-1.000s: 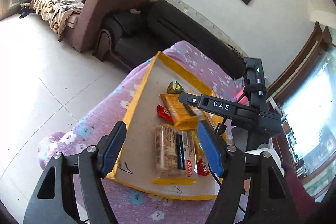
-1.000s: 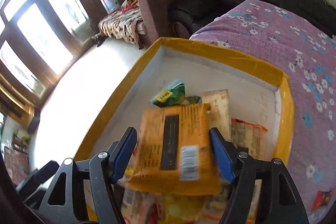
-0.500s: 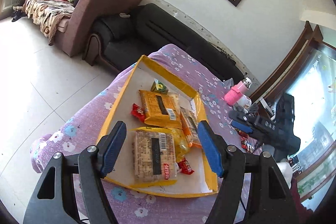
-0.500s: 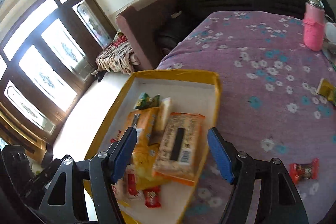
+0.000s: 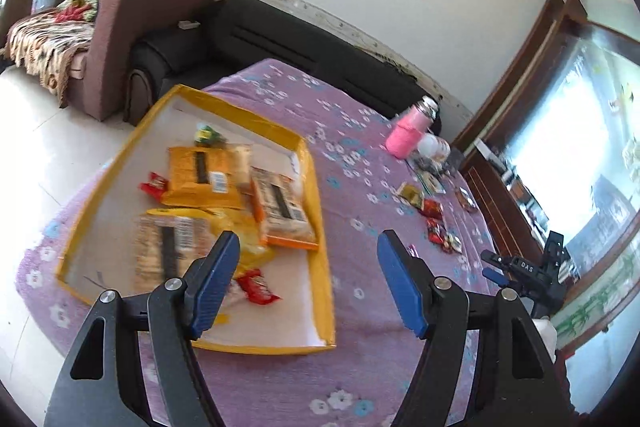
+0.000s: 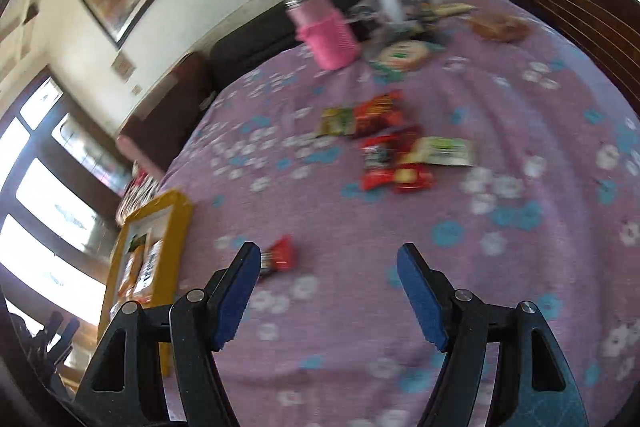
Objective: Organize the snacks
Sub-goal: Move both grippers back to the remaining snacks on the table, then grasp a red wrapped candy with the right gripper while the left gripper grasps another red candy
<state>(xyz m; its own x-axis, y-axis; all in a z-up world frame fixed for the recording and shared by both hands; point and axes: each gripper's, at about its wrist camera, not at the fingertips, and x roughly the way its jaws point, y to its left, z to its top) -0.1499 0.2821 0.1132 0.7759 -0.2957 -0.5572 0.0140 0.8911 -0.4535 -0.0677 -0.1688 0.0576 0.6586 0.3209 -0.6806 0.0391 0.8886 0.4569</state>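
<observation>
A yellow-rimmed tray [image 5: 322, 267] on the purple flowered cloth holds an orange pack [image 5: 204, 179], a biscuit pack [image 5: 280, 203], a blurred pack [image 5: 168, 251] and a red candy [image 5: 256, 287]. My left gripper [image 5: 308, 247] hovers open over the tray's near right corner, holding nothing. My right gripper [image 6: 328, 259] is above bare cloth with its jaws opening and nothing between them. It also shows small in the left wrist view [image 5: 491, 265]. A red candy [image 6: 280, 255] lies just beyond its left finger. Several loose snacks [image 6: 396, 155] lie farther ahead, with the tray [image 6: 168, 227] off to the left.
A pink bottle [image 6: 328, 31] and a round green-and-white tub [image 6: 402, 55] stand at the table's far side among clutter. A black sofa [image 5: 280, 39] and a brown armchair [image 5: 132, 27] are behind the table. A wooden cabinet [image 5: 500, 195] borders the right.
The orange pack that was between my right jaws now lies in the tray. My right gripper has swung right, from the tray to the loose snacks. My left gripper has shifted right.
</observation>
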